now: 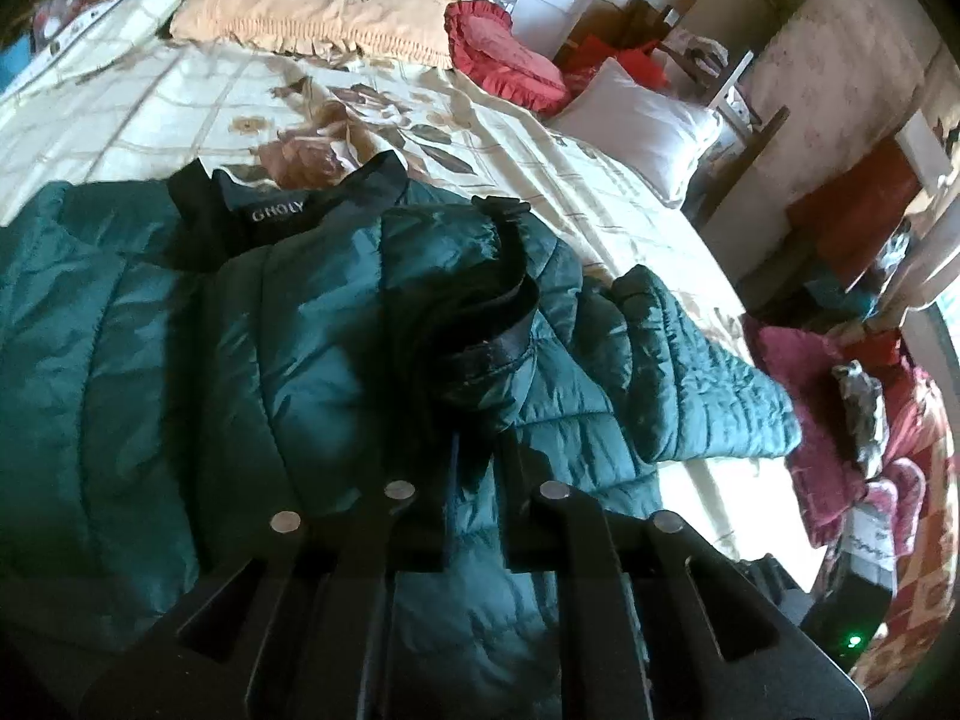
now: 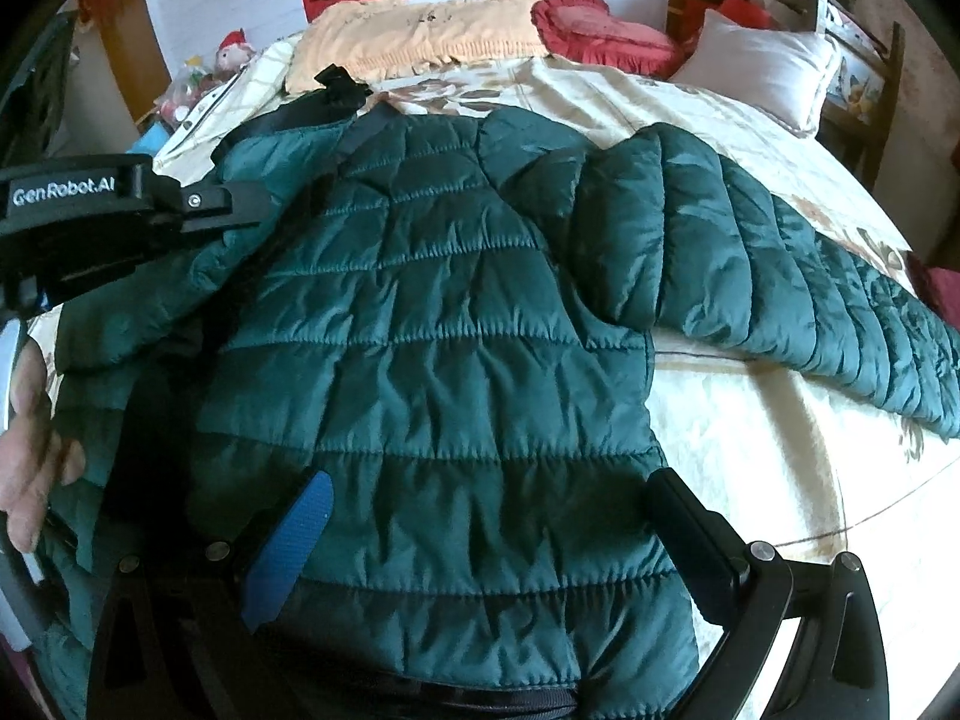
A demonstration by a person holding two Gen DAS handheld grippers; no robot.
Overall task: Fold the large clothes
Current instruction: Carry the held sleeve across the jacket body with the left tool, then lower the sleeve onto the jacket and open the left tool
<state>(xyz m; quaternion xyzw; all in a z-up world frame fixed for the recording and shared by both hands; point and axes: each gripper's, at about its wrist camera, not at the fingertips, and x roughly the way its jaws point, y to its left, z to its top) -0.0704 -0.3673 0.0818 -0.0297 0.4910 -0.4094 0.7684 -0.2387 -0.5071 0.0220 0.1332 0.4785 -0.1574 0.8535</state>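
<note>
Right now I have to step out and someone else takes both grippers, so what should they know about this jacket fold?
Left gripper: shut on one sleeve near its cuff, holding it over the chest.
Right gripper: open, hovering above the lower body of the jacket, gripping nothing.
Jacket: spread on the bed, collar at the far end.
Done: one sleeve brought in across the body.
Left: the other sleeve lies stretched out on the bed. Fold it in, then probably fold the body.
</note>
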